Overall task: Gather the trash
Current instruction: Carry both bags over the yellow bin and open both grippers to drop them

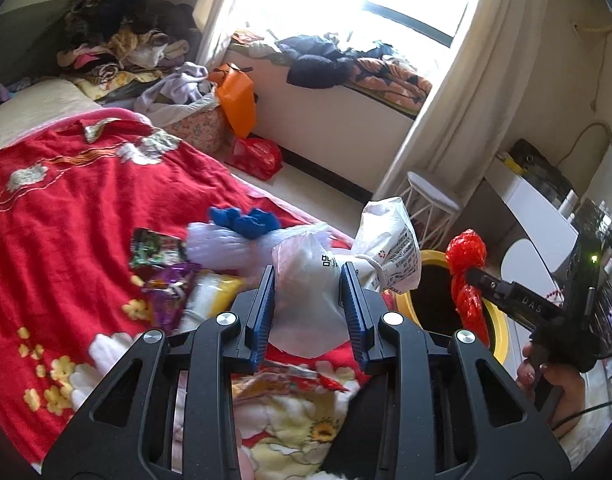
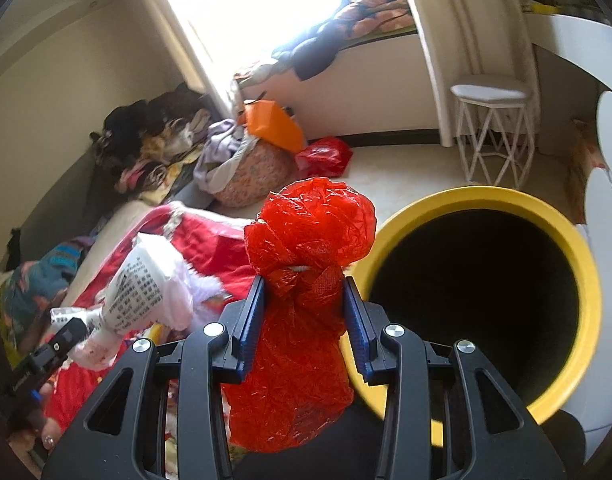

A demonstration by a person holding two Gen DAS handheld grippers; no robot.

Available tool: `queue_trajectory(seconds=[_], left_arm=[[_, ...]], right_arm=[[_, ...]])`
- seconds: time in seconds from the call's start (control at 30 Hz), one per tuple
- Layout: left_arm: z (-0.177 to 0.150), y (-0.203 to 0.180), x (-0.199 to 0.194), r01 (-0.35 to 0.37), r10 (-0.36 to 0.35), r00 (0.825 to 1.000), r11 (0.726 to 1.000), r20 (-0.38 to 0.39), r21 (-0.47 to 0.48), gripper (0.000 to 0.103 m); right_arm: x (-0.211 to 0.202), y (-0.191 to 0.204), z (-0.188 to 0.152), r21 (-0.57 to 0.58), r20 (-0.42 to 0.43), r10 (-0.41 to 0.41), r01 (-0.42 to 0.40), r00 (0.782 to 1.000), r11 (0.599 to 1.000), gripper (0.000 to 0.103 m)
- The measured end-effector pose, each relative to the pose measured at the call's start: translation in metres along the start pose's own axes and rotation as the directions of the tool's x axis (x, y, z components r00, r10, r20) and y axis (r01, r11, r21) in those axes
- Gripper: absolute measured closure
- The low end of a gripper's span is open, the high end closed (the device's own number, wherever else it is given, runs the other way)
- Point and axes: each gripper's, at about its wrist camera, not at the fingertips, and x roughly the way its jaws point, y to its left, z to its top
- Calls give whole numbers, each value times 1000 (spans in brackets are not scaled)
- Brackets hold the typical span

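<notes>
My left gripper is shut on a white plastic bag with printed text, held above the red floral blanket. The same white bag shows at the left of the right wrist view. My right gripper is shut on a crumpled red plastic bag, just left of the round yellow-rimmed bin. In the left wrist view the red bag hangs over the bin. Snack wrappers and a yellow-white packet lie on the blanket.
A blue cloth and clear wrap lie on the blanket. A white stool stands on the floor by the curtain. A patterned basket, an orange bag and a red bag sit under the window bench. Clothes pile at the wall.
</notes>
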Motion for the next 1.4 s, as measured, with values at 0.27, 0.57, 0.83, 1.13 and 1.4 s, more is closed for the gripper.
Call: queue_trajectory(seconds=[0.27, 0.57, 0.83, 1.13, 1.4], left_arm=[[-6, -33, 23, 20, -17, 999, 998, -52, 53, 77], [-16, -74, 49, 26, -14, 996, 991, -93, 129, 77], [-23, -106, 73, 38, -13, 991, 982, -134, 186, 77], [-28, -134, 107, 51, -7, 984, 969, -180, 242, 77], [-31, -148, 130, 71, -16, 975, 967, -223, 243, 76]], right_arm=[[-13, -39, 4, 79, 30, -61, 59, 998, 995, 66], [-20, -70, 7, 117, 52, -129, 122, 990, 986, 66], [-22, -95, 8, 165, 55, -148, 137, 987, 977, 66], [-21, -113, 6, 154, 42, -173, 164, 984, 974, 66], [-13, -124, 2, 152, 8, -174, 171, 985, 973, 64]])
